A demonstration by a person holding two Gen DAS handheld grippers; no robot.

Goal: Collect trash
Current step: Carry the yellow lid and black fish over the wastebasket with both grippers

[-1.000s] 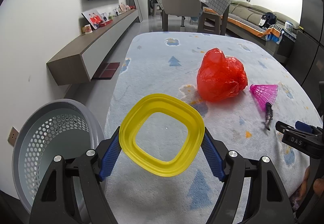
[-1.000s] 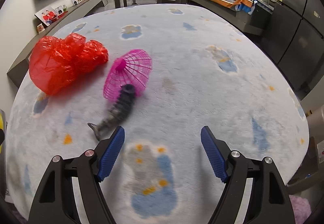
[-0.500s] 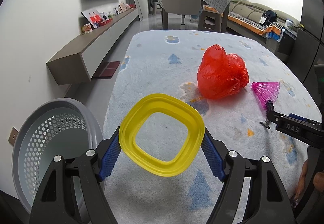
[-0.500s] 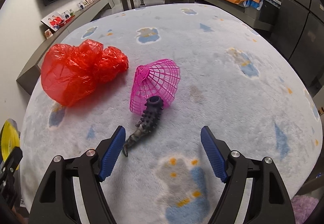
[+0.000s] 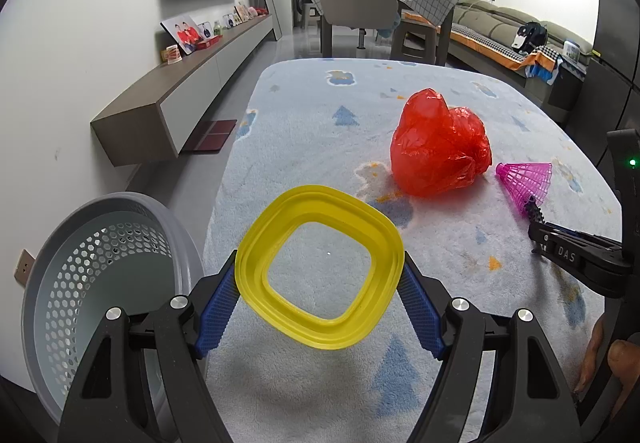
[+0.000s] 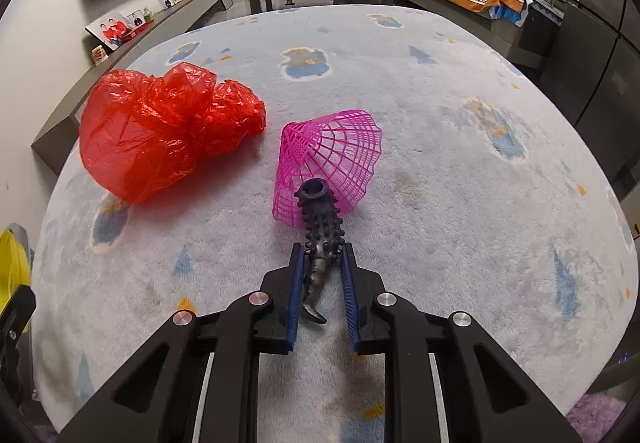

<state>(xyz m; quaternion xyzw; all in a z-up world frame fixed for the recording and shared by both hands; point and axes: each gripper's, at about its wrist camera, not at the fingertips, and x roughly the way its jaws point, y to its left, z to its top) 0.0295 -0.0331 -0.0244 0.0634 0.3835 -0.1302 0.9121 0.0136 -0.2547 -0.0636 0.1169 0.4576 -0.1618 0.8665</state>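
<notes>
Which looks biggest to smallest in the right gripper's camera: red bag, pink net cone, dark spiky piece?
1. red plastic bag
2. pink net cone
3. dark spiky piece, though it lies nearest the camera, between the right gripper fingers, which flatters its size.

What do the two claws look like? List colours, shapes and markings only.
Left claw: black angular plastic arms, silver round bolts at the joints, blue ribbed pads on the fingers. Right claw: same black frame, silver bolts, blue pads; the left view shows white "DAS" lettering on its side and a green light on its body.
</notes>
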